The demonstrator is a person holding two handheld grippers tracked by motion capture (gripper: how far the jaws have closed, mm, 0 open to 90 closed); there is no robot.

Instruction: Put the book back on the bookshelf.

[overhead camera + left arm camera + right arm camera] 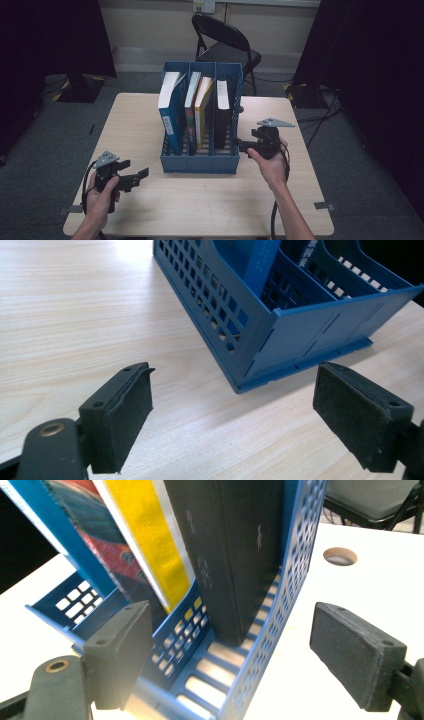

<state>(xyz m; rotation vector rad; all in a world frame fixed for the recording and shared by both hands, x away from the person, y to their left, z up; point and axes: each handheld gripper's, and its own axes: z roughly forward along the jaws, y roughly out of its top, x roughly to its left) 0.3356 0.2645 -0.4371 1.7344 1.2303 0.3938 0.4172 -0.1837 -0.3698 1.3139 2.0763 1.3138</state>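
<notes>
Both grippers' jaws stand wide apart, holding nothing. Right gripper (230, 665) faces the rack's (295, 575) near right corner, the black book (235, 555) upright in its right compartment. Left gripper (232, 415) hangs over the surface (75, 315), apart from the rack's left front corner.

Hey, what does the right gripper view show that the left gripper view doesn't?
The right gripper view alone: the black book standing in the end compartment, the yellow book beside it, a round hole in the tabletop, and a chair seat beyond.

The left gripper view alone: the rack's outer corner from outside, and bare wooden table.

Both: the blue file rack and a pair of black fingers standing wide open with nothing between them.
</notes>
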